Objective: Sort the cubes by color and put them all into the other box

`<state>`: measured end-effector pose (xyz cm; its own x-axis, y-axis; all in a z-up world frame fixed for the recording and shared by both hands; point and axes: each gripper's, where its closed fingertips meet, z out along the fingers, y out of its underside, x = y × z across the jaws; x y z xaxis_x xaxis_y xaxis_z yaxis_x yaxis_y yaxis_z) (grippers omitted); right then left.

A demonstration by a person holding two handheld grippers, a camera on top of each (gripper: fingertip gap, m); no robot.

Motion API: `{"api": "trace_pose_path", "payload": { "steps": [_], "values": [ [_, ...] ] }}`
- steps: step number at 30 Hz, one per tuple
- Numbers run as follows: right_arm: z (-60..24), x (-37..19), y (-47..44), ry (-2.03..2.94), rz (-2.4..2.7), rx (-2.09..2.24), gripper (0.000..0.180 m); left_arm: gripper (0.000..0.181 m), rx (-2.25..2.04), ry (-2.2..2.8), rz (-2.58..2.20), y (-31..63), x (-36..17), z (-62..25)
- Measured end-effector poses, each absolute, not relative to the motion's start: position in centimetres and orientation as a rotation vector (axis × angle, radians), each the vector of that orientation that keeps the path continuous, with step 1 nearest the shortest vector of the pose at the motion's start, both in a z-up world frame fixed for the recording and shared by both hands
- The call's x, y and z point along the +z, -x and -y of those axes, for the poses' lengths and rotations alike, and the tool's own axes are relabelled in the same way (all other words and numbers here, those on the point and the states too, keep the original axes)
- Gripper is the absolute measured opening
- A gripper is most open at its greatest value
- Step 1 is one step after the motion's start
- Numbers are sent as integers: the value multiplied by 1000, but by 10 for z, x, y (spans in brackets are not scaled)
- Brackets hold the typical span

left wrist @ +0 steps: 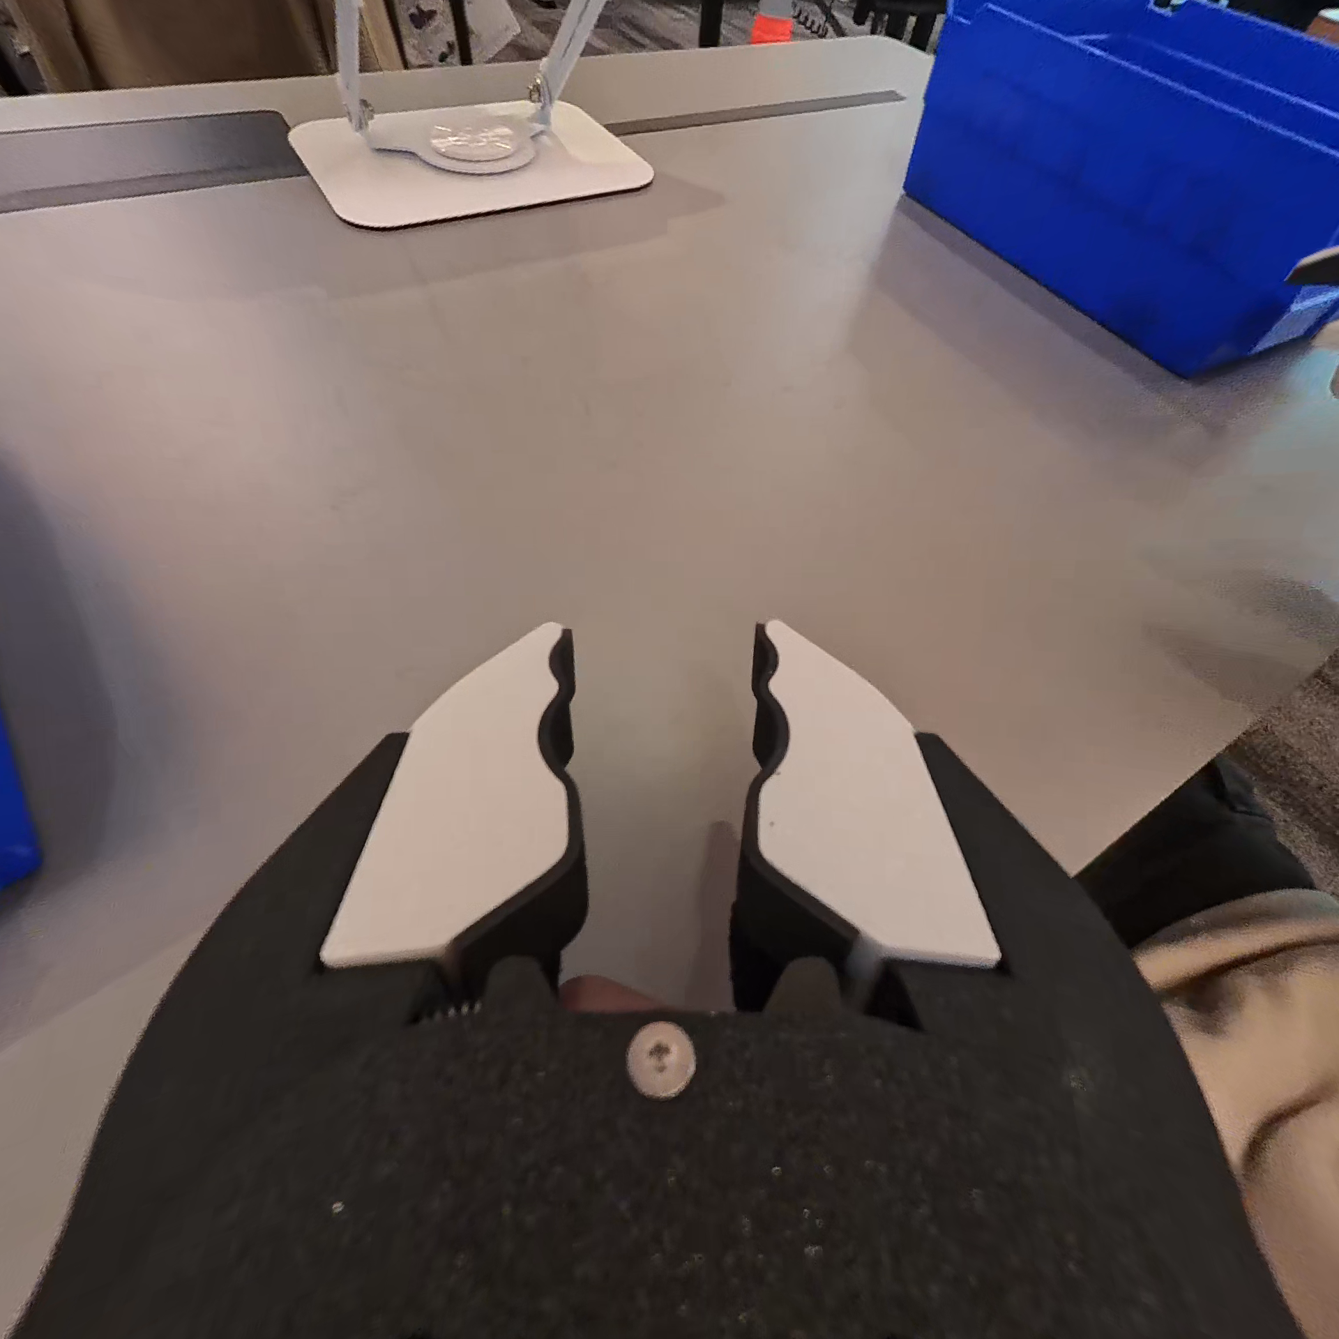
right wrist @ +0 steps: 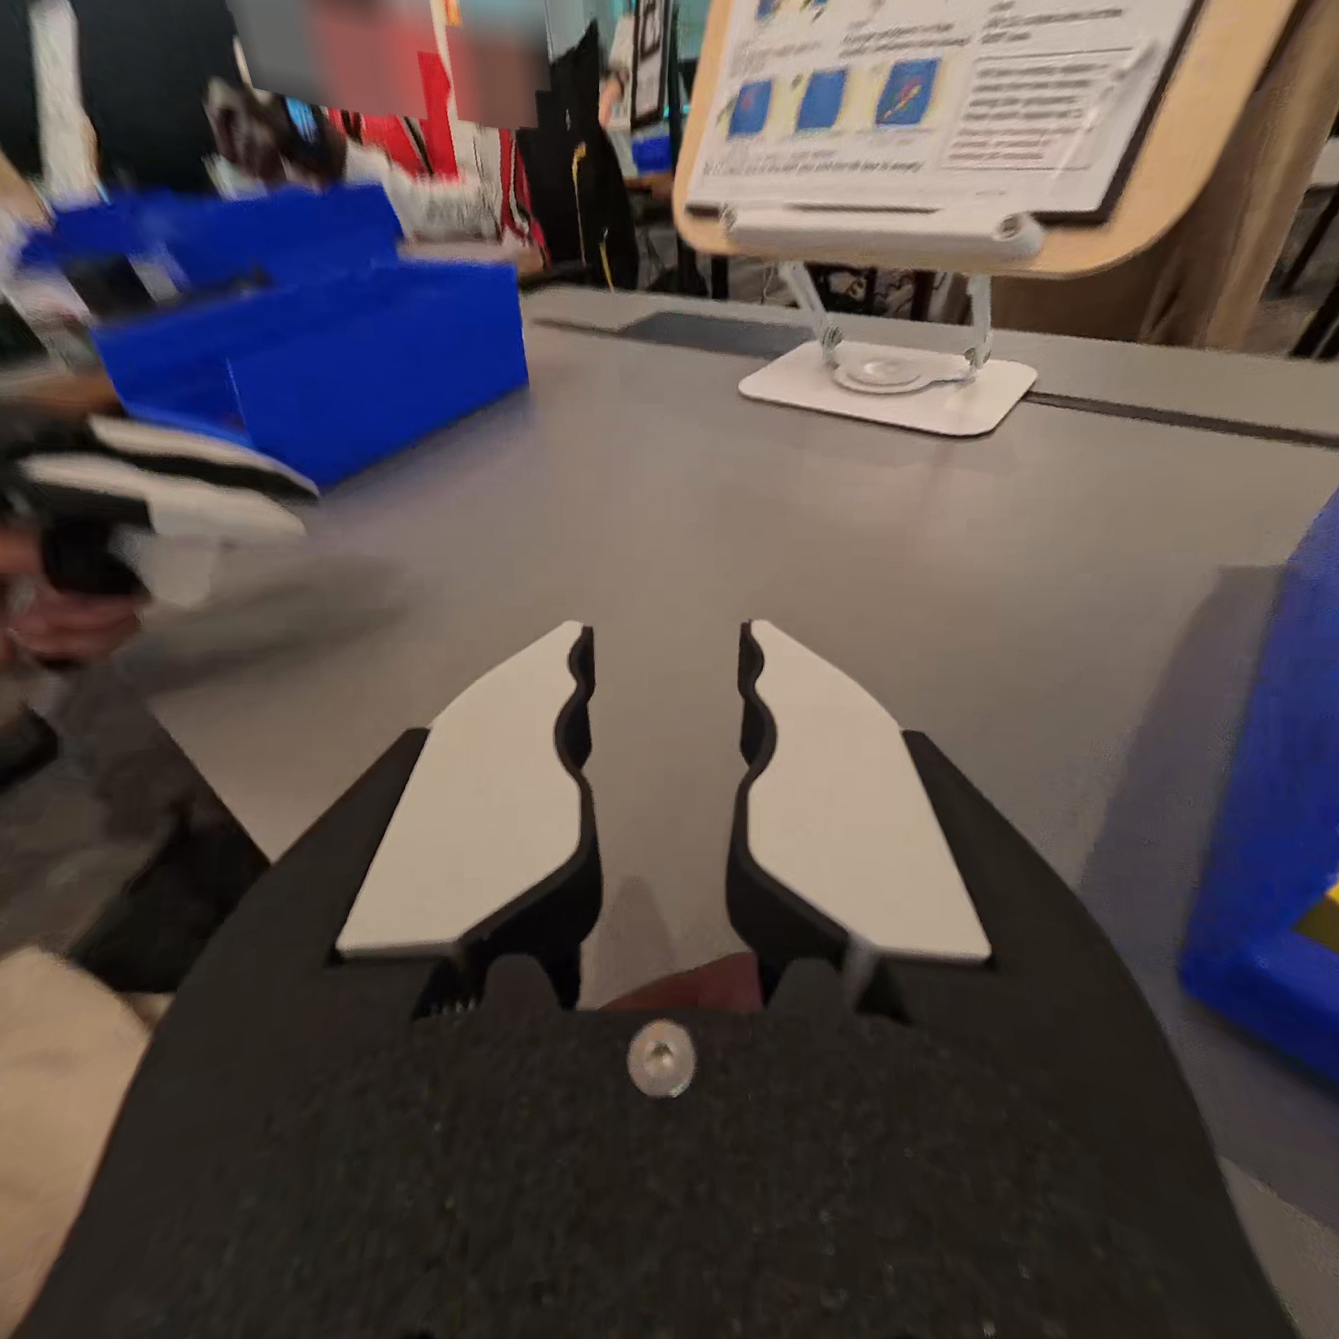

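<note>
Both grippers, L (left wrist: 663,637) & R (right wrist: 666,637): jaws apart, empty, over smooth grey table (left wrist: 580,435). Glossy blue plastic box (left wrist: 1101,181) sits right of white stand base (left wrist: 471,163), well beyond L gripper.

Probably a demo hall, grey table (right wrist: 724,507), instruction board on stand (right wrist: 942,94) (blurred), bystanders behind.

The table (left wrist: 652,435) is plain grey, crossed at the back by a darker grey strip (left wrist: 145,156). Both boxes (right wrist: 326,348) (right wrist: 1282,797) are bright blue, and the stand base (left wrist: 471,163) is white. Each gripper (left wrist: 663,637) (right wrist: 666,637) has a speckled black body with white-faced fingers (left wrist: 471,797) edged in black.
</note>
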<state>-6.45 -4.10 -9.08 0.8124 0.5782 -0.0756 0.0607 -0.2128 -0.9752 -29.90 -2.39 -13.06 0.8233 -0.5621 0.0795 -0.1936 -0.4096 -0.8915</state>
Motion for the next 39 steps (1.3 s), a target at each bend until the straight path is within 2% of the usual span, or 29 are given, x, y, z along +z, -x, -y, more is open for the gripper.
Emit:
{"api": "trace_pose_path", "payload": {
  "steps": [2,9,13,17,21,26,27,28,30,31,39],
  "values": [
    [46,-95,69,1704,568,365,36,47,-452,1987,-591,294,-132,27],
    [44,-118,76,1788,617,401,36,47,-380,2030,-659,306,-132,32],
    [44,-117,77,1796,618,433,35,44,-232,2105,-665,381,-93,21],
    [44,-120,80,1800,645,453,35,44,45,2318,-721,478,-80,-21],
    [44,-121,82,1804,666,452,35,49,16,2574,-896,515,-124,-57],
    [42,-122,75,1812,656,419,34,54,-111,2702,-941,508,-164,-79],
    [42,-122,74,1816,651,428,34,59,-161,2716,-940,502,-168,-79],
    [42,-123,74,1820,648,438,34,48,-235,2734,-937,495,-170,-77],
    [42,-123,74,1826,640,449,34,42,-275,2762,-879,492,-170,-79],
    [42,-123,73,1828,638,455,33,27,-258,2771,-840,495,-171,-81],
    [44,-125,80,1842,656,470,33,29,-40,2843,-866,518,-187,-88]
  ]
}}
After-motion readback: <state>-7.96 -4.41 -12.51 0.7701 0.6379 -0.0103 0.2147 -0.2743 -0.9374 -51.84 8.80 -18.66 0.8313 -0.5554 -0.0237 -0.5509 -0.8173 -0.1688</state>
